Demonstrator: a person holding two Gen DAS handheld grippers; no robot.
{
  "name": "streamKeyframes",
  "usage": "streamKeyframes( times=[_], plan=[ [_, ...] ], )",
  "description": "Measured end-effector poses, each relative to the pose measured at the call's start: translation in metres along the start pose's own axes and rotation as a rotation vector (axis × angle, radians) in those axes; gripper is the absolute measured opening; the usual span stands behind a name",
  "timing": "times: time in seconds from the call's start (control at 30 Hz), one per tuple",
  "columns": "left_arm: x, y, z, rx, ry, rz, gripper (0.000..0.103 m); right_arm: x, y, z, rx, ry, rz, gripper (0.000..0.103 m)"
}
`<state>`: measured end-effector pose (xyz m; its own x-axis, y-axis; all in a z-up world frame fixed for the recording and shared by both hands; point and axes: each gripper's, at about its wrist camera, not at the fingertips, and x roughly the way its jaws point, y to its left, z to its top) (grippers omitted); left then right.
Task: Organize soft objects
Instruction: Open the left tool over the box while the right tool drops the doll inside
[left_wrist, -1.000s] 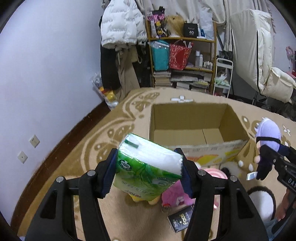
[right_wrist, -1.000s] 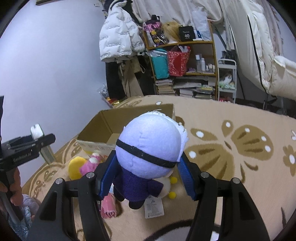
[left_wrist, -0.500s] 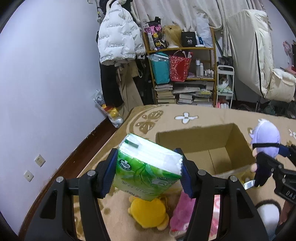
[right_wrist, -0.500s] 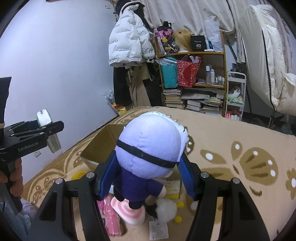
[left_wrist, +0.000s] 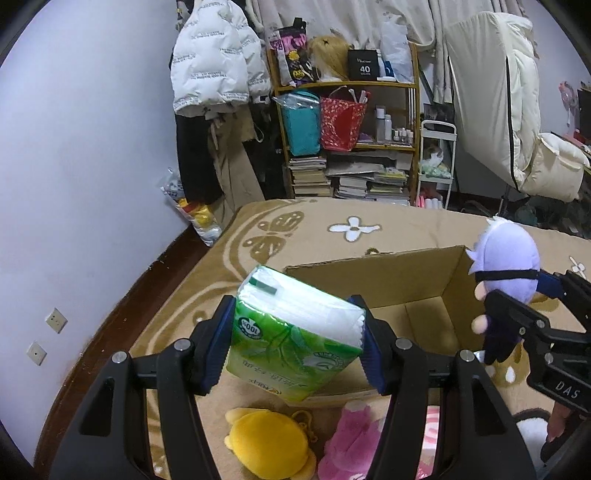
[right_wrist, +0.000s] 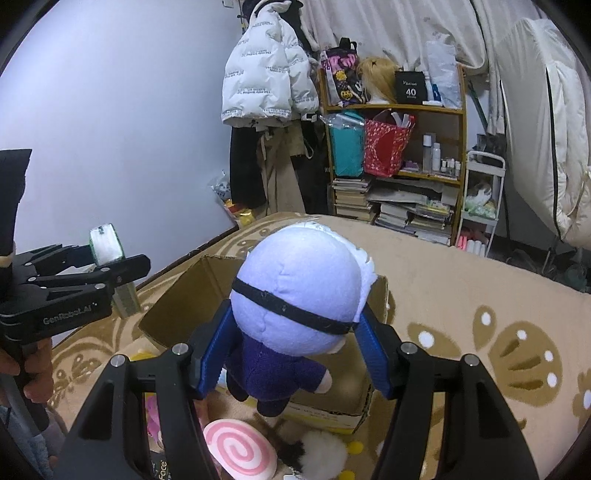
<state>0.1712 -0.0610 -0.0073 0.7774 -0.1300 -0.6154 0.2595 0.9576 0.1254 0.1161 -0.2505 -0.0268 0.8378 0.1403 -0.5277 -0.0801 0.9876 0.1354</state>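
My left gripper (left_wrist: 295, 343) is shut on a green tissue pack (left_wrist: 295, 339) and holds it above the near left corner of an open cardboard box (left_wrist: 391, 280). My right gripper (right_wrist: 291, 350) is shut on a lavender-headed plush doll (right_wrist: 299, 295) with a black blindfold band, held over the box's near right edge (right_wrist: 192, 295). The doll (left_wrist: 502, 266) and the right gripper show at the right of the left wrist view. The tissue pack (right_wrist: 105, 245) shows at the left of the right wrist view.
On the tan patterned carpet (left_wrist: 332, 221) before the box lie a yellow plush (left_wrist: 266, 443), a pink plush (left_wrist: 351, 443), a pink swirl cushion (right_wrist: 236, 450) and a white fluffy toy (right_wrist: 321, 454). A cluttered bookshelf (left_wrist: 351, 129) and hanging coats stand behind.
Both grippers have risen and tilted up with their loads. The box now sits lower and closer under them, and the floor toys have slid toward the bottom of the views.
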Motion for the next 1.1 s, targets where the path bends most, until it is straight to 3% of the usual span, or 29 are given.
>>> streamKeyframes(
  times=[0.27, 0.43, 0.53, 0.6, 0.8, 0.9, 1.1],
  plan=[
    [0.010, 0.004, -0.003, -0.053, 0.010, -0.050, 0.060, 0.015, -0.009, -0.006, 0.036, 0.042, 0.017, 0.069],
    [0.011, -0.005, -0.004, -0.013, 0.006, -0.055, 0.060, 0.022, -0.007, -0.012, 0.032, 0.069, 0.022, 0.070],
    [0.015, -0.008, -0.008, -0.004, 0.021, -0.050, 0.071, 0.025, -0.007, -0.013, 0.034, 0.086, 0.032, 0.074],
    [0.018, -0.008, -0.011, -0.005, 0.031, -0.043, 0.078, 0.025, -0.008, -0.012, 0.033, 0.080, 0.027, 0.085],
    [0.021, 0.000, -0.014, -0.041, 0.055, -0.013, 0.096, 0.020, -0.011, -0.011, 0.038, 0.053, 0.012, 0.101],
    [0.021, 0.008, -0.014, -0.073, 0.061, -0.005, 0.102, 0.020, -0.014, -0.010, 0.048, 0.049, 0.008, 0.103],
    [0.019, 0.020, -0.018, -0.087, 0.080, 0.032, 0.103, 0.015, -0.018, -0.015, 0.065, 0.052, 0.008, 0.103]
  ],
)
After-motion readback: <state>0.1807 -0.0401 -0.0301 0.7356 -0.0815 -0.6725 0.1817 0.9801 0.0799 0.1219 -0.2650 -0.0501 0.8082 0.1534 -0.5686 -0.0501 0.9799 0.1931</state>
